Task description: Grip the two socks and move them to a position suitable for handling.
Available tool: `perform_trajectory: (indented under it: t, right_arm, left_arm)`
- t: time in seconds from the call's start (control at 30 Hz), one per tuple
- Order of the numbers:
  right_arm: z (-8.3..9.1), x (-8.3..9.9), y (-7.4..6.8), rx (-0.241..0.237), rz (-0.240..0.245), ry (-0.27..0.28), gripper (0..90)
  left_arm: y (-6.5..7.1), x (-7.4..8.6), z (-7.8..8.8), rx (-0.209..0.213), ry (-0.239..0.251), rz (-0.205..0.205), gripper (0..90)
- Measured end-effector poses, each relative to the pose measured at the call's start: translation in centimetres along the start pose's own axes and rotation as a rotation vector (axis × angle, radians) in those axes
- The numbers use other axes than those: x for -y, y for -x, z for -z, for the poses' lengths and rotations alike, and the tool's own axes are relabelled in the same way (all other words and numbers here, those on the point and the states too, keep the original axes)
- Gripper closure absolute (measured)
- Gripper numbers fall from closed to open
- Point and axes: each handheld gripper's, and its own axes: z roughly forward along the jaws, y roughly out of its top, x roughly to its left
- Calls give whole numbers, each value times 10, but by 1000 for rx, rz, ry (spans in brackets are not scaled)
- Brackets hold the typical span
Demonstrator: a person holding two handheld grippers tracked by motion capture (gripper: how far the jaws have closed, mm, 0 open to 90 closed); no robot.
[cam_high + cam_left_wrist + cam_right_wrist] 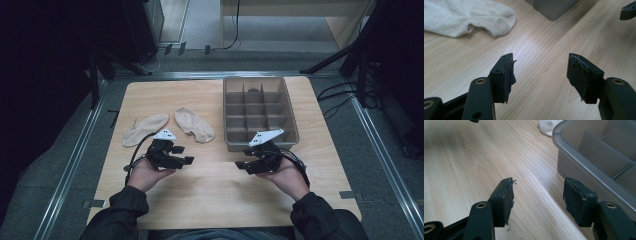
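Observation:
Two beige socks lie flat on the wooden table point(215, 190), one at the left point(145, 129) and one nearer the middle point(194, 125). My left gripper point(184, 154) hovers just in front of them, pointing right, open with nothing between its jaws point(540, 67). In its view the nearer sock point(474, 17) lies ahead to the upper left. My right gripper point(243, 159) points left, facing the other one, also open and empty point(537, 191). It sits close beside the grey divided bin point(599, 152).
The grey bin point(226, 120) with several compartments stands at the back right of the table; one far compartment holds a dark item. Metal rails run along both table sides, and stands and cables sit on the floor beyond.

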Motion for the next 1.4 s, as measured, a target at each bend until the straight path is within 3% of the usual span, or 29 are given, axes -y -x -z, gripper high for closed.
perform_trajectory:
  t: [0.2,0.3,0.37,0.47,0.9,1.13,1.4]
  right_arm:
    - [0,5,-1,2,-12,2,438]
    - [1,7,-5,11,19,14,437]
    - [2,7,-5,-2,0,9,438]
    - [1,7,-5,0,18,-2,430]
    - [0,7,-6,-3,36,-20,416]
    - [-4,4,-6,-13,40,-25,415]
    - [-8,1,-7,-27,55,-37,415]
  left_arm:
    - [-2,0,1,-10,0,27,358]
    - [-5,1,1,-5,1,35,343]
    - [-5,1,2,-4,3,47,341]
    - [-5,2,3,-19,-7,31,341]
    - [-6,7,7,-45,-31,49,346]
    - [-10,13,11,-63,-33,90,375]
    - [-14,18,17,-96,-21,110,368]
